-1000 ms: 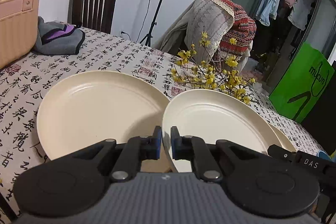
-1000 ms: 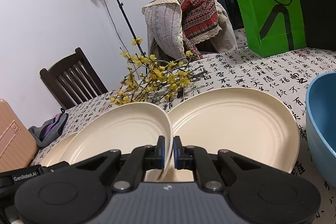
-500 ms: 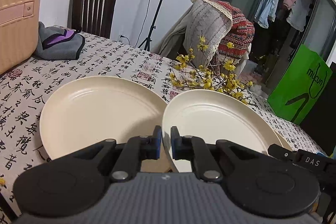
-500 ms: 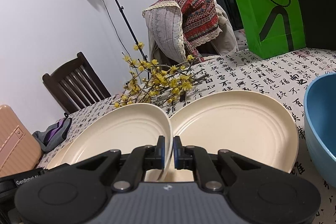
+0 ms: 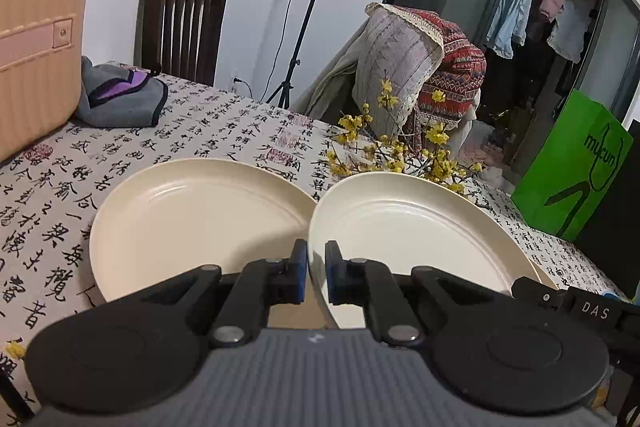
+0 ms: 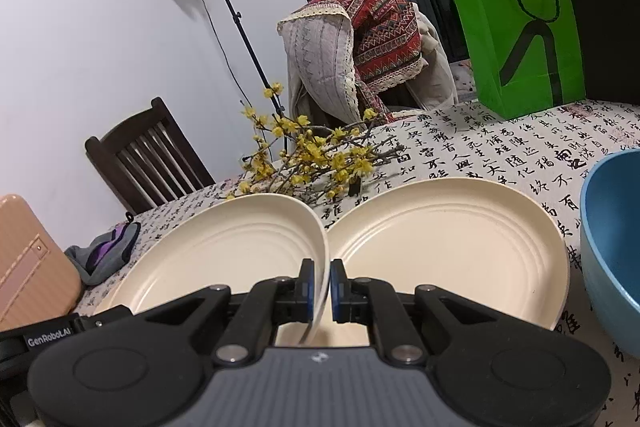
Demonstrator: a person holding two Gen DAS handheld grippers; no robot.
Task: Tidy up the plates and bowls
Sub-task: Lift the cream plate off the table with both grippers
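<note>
We see the left gripper (image 5: pixel 316 269) with fingers clamped on the near left rim of the raised middle plate (image 5: pixel 408 227); the right gripper (image 6: pixel 319 285) pinches its opposite rim. A second plate (image 5: pixel 192 223) and third plate (image 6: pixel 448 247) lie on the worktop (image 5: pixel 224 131), blue bowl (image 6: pixel 612 235) just right.

Right tongs (image 6: pixel 319 289) tight on cream plate (image 6: pixel 224 259) rim
</note>
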